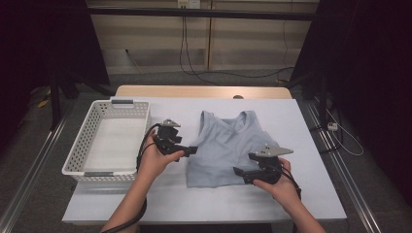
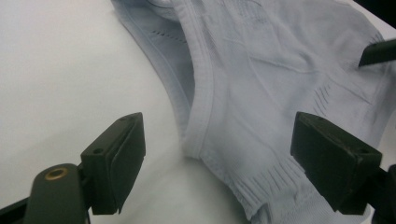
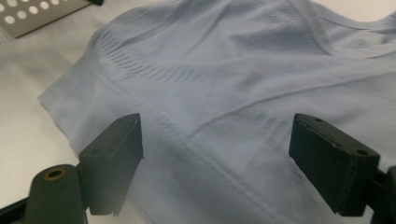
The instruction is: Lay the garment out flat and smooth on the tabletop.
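Lying flat on the white-covered table (image 1: 160, 199), the pale blue ribbed knit tank top (image 1: 228, 145) has its neckline and straps toward the far edge and its hem toward the person. Its lower part looks doubled over, so a fold may already be in, though the pictures do not settle that. The left gripper (image 1: 187, 151) sits at the garment's left edge, jaws standing wide apart with nothing pressed between them; in the left gripper view the armhole seam and ribbed hem corner (image 2: 261, 186) lie on the table between and ahead of the pads. The right gripper (image 1: 243, 174) hovers over the lower right part of the top, jaws likewise spread and holding nothing; the right gripper view looks across the cloth (image 3: 224, 93) toward the far corner. The white perforated plastic basket (image 1: 77, 155) stands to the left, well apart from the top, with nothing visible inside. By my reading the work is early to midway: neither side is gripped yet, further folding is likely left, and placing the top in the basket seems to remain.
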Action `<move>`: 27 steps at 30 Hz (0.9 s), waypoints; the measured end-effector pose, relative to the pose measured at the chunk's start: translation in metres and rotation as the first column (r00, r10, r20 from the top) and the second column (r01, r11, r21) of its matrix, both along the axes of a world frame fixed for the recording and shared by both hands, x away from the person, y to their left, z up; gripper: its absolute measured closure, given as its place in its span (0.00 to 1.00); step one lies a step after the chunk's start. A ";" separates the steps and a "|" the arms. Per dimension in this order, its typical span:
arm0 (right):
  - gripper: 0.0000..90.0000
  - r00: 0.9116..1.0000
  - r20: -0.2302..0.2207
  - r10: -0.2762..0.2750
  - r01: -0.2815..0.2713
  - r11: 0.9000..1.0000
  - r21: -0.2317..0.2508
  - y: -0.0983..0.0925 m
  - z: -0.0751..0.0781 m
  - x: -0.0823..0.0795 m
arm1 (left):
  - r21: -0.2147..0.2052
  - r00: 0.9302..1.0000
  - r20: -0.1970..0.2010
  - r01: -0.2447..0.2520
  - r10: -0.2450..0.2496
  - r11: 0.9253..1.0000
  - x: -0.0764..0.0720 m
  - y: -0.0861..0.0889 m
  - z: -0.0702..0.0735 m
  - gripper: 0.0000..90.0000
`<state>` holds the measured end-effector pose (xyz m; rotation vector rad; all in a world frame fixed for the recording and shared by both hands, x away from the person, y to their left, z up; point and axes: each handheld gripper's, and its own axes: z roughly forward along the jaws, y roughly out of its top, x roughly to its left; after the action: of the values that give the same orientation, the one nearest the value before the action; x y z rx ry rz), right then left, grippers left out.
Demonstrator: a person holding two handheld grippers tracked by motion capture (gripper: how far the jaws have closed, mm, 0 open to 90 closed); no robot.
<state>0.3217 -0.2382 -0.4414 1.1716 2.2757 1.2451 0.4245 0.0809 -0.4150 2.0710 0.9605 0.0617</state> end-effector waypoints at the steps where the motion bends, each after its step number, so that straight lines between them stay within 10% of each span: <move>1: 0.19 1.000 0.000 0.010 -0.010 1.000 -0.003 0.003 -0.001 0.000 | -0.002 1.000 0.003 -0.003 0.003 1.000 0.001 -0.001 0.000 0.20; 27: 0.14 0.998 0.041 0.054 -0.053 0.999 -0.008 0.029 0.013 -0.004 | 0.001 1.000 0.003 -0.012 0.012 1.000 0.021 -0.001 0.010 0.17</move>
<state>0.3178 -0.2095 -0.4284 1.0793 2.2941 1.2671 0.4452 0.0795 -0.4053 2.0654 0.9713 0.0721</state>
